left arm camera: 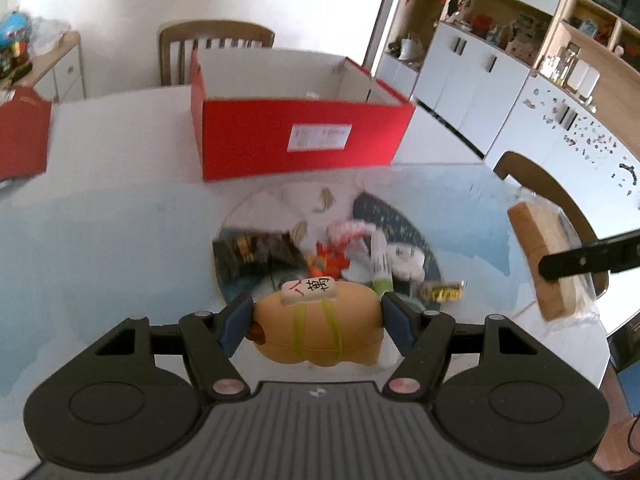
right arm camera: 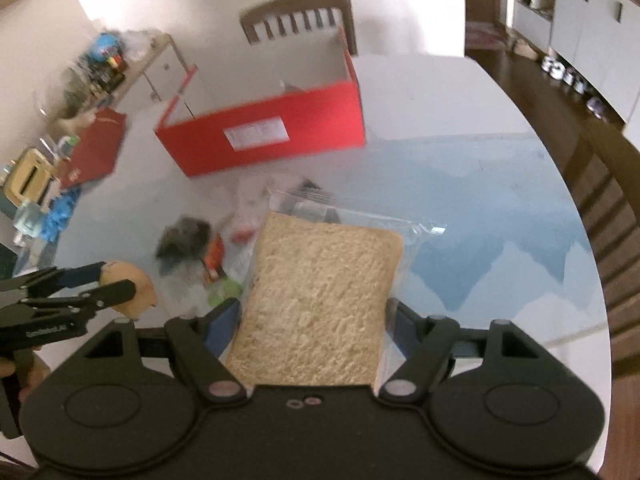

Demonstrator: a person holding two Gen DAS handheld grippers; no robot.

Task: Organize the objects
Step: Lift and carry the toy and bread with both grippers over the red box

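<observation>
My left gripper [left arm camera: 316,320] is shut on a tan plush toy [left arm camera: 320,328] with green straps and a mahjong tile on top, held above the table. It also shows in the right wrist view [right arm camera: 130,290]. My right gripper [right arm camera: 312,320] is shut on a bagged slice of bread [right arm camera: 320,300], seen at the right in the left wrist view [left arm camera: 540,256]. An open red box [left arm camera: 296,136] stands on the table ahead, also in the right wrist view [right arm camera: 272,132]. A pile of small items [left arm camera: 340,248] lies between the grippers and the box.
A round white and blue table [left arm camera: 100,240] bears everything. A second red box [left arm camera: 22,136] sits at the left. Wooden chairs stand behind the box [left arm camera: 216,44] and at the right [left arm camera: 548,188]. White cabinets [left arm camera: 480,80] line the right wall.
</observation>
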